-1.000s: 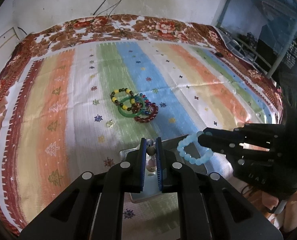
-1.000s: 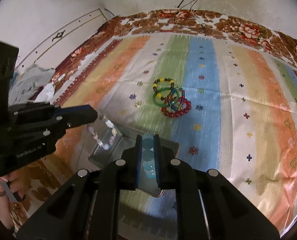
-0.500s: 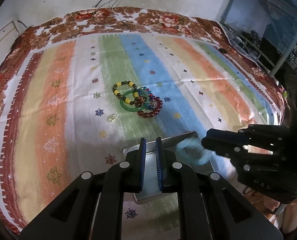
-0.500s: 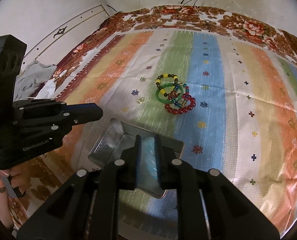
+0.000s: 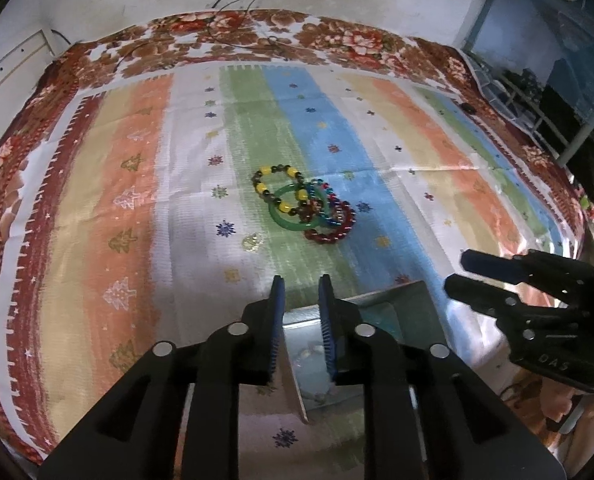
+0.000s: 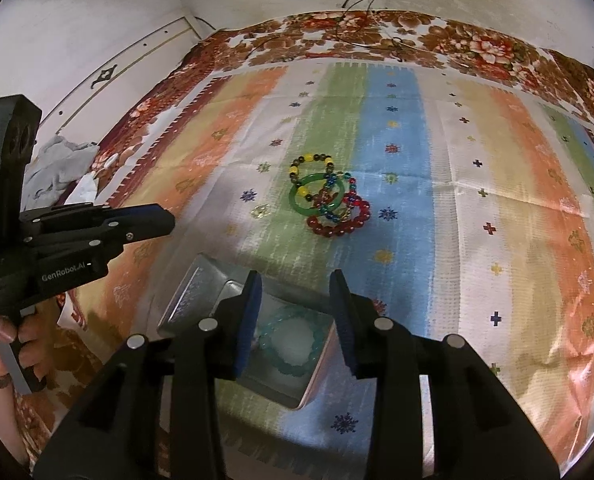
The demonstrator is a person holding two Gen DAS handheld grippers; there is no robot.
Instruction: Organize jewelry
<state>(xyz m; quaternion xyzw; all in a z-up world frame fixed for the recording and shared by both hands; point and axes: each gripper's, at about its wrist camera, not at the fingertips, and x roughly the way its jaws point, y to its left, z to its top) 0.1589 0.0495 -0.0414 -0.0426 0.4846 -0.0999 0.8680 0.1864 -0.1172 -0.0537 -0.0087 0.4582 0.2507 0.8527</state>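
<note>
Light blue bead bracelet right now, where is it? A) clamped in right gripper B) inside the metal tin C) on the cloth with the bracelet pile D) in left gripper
B: the light blue bracelet lies flat inside the metal tin, under the open right gripper.

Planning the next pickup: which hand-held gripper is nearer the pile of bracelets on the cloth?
Neither clearly. The left hand-held gripper and right hand-held gripper both hover open over the metal box, short of the pile of bracelets.

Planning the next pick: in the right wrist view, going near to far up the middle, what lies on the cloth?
Metal box holding the pale blue bracelet → red bead bracelet → green bangle → yellow-and-dark bead bracelet.
</note>
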